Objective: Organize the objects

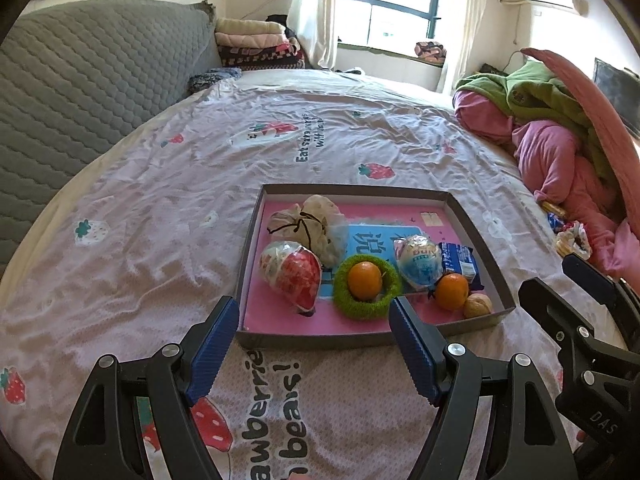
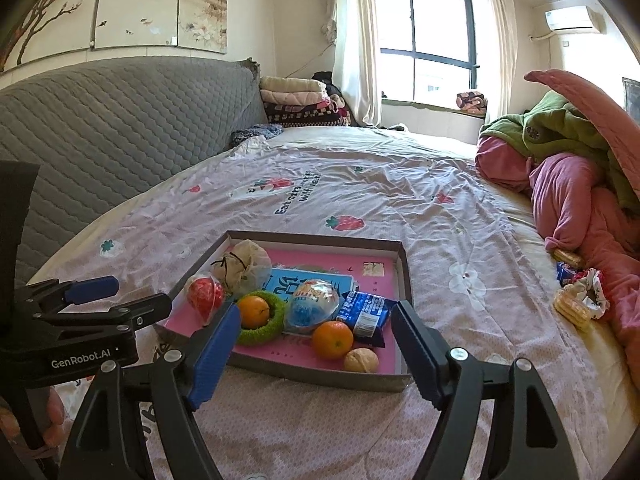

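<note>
A shallow cardboard tray [image 1: 476, 236] with a pink floor lies on the bed; it also shows in the right wrist view [image 2: 405, 276]. In it are a green ring [image 1: 384, 304] around an orange [image 1: 364, 280], a second orange [image 1: 452, 291], a walnut [image 1: 477, 306], a red wrapped ball [image 1: 292, 272], a white-blue wrapped ball [image 1: 418, 262], a blue snack packet [image 1: 460, 262] and a beige tied bag [image 1: 308, 220]. My left gripper [image 1: 314, 344] is open and empty just before the tray's near edge. My right gripper [image 2: 314, 340] is open and empty, over the tray's near edge.
Loose snacks and a small frilly cloth [image 2: 580, 300] lie on the sheet to the right, next to piled pink and green bedding [image 2: 580, 184]. A grey quilted headboard [image 2: 120, 128] runs along the left. Folded blankets [image 2: 300, 104] sit at the far end.
</note>
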Motion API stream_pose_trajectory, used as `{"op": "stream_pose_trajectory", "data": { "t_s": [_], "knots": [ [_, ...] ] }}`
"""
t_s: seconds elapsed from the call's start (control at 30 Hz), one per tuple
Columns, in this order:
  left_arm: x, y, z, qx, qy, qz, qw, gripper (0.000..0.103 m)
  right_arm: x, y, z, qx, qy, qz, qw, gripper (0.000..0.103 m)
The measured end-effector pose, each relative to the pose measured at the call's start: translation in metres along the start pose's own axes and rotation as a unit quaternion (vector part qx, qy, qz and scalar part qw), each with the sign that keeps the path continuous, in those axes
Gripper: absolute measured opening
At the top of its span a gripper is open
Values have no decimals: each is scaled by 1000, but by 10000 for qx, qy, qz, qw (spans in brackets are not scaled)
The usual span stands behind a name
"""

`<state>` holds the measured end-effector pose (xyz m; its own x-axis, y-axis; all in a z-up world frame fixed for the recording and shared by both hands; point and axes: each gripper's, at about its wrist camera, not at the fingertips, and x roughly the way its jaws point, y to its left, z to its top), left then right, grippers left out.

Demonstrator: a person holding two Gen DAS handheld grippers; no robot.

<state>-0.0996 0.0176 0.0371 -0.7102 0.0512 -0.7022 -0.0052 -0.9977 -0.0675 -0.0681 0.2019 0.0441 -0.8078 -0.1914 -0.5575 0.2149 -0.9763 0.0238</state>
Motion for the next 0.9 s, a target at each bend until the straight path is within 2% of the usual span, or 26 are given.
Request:
{"op": "stream_pose_trajectory", "data": {
  "t_s": [0.27, 0.47, 0.9],
  "knots": [
    [-8, 2, -7, 53, -95, 65, 9999, 78, -5, 5, -3, -20, -38, 7, 10000, 77],
    [-8, -2, -14, 127, -8, 172, 9998, 78, -7, 7, -9, -57, 10, 48, 10000, 77],
    [-16, -8, -29, 212, 50, 147, 9997, 78, -18, 8, -20, -20, -1, 64, 10000, 77]
  ]
}}
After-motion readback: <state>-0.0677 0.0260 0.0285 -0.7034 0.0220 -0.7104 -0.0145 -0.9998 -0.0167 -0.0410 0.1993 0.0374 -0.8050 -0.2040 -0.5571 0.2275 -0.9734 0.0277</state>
